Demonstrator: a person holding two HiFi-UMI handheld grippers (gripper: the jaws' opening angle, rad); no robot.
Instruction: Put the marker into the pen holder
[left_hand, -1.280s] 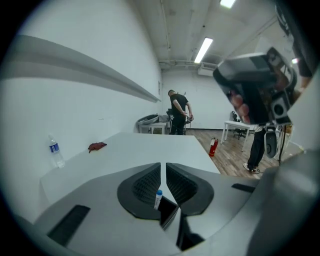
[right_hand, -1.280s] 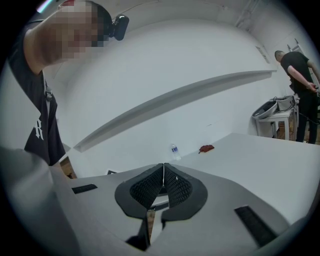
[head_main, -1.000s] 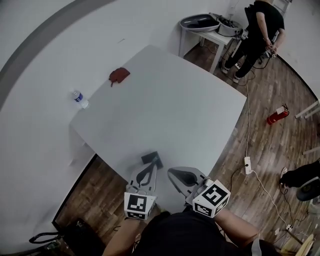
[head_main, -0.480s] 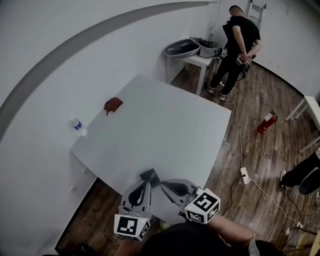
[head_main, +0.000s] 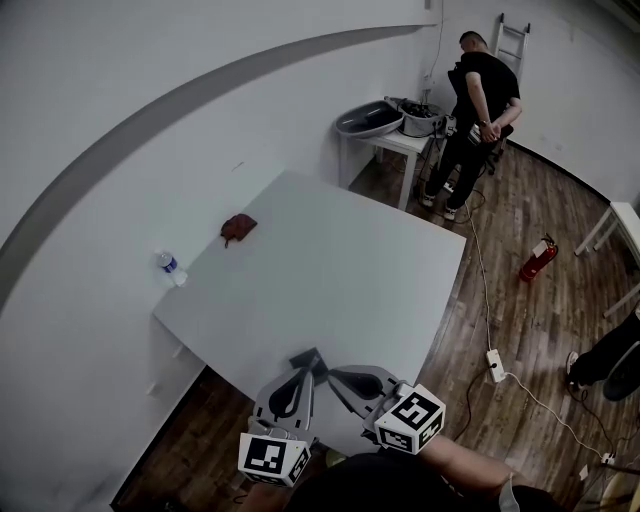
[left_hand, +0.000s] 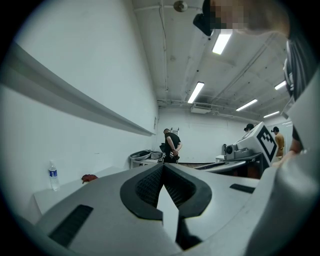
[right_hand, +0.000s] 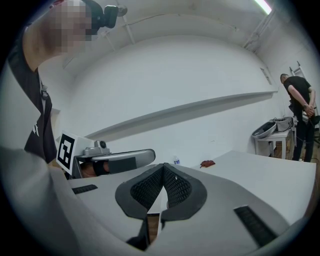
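Both grippers sit side by side right at the near edge of the table (head_main: 330, 260), tips pointing out over it. The left gripper (head_main: 302, 370) has its fingers pressed together at the tip with nothing between them, and its own view shows that plainly. Same for the right gripper (head_main: 335, 375): pads meet at the tip and it holds nothing.

Where's the marker? We can't pick it out in any view. Just ahead of the two tips a dark square thing (head_main: 305, 357) lies on the table edge. We can't tell whether that's the pen holder.

The rest of the table is mostly bare. A small reddish lump (head_main: 238, 228) sits near the far left side. A water bottle (head_main: 168, 268) stands upright at the left corner, well apart from the grippers. Both also show up small in the gripper views, over by the wall.

Beyond the table there's a small side table (head_main: 410, 140) with a grey basin (head_main: 370, 120) on it. A person in black (head_main: 480, 95) stands beside it, back to us, hands clasped behind. On the wood floor to the right we see a red fire extinguisher (head_main: 535, 260) and a white power strip (head_main: 495, 365) with its cord.
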